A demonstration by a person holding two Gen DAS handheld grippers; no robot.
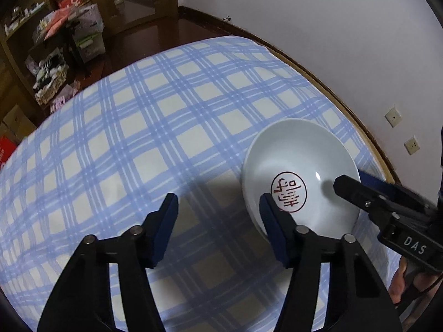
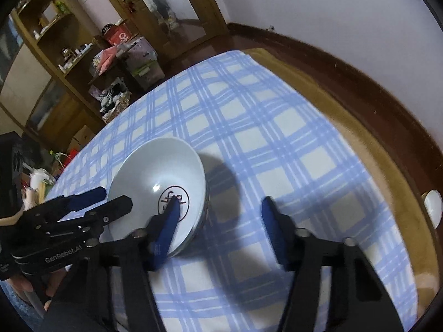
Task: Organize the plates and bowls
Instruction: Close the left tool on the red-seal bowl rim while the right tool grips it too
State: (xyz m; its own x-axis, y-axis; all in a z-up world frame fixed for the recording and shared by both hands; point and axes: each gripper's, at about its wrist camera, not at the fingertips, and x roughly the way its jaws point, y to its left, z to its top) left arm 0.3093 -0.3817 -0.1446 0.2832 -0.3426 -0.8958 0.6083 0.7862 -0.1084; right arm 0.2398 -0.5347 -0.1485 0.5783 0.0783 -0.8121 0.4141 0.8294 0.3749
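Observation:
A white bowl (image 1: 301,163) with a red round seal mark inside stands on the blue-checked tablecloth (image 1: 144,138). My left gripper (image 1: 218,204) is open and straddles its left rim, with the right finger inside the bowl, the left finger outside, and a wide gap between them. In the right wrist view the same bowl (image 2: 157,171) has my right gripper (image 2: 218,210) open across its right rim, left finger inside and right finger over the cloth. Each gripper shows in the other's view: the right gripper (image 1: 350,178) at the bowl's far side, the left gripper (image 2: 116,196) likewise.
The wooden table edge (image 2: 368,149) runs along a white wall. A small white dish (image 2: 433,207) sits at the far right on bare wood. Cluttered shelves and boxes (image 1: 69,33) stand beyond the table's far end. A person's hand (image 2: 27,287) holds the left gripper.

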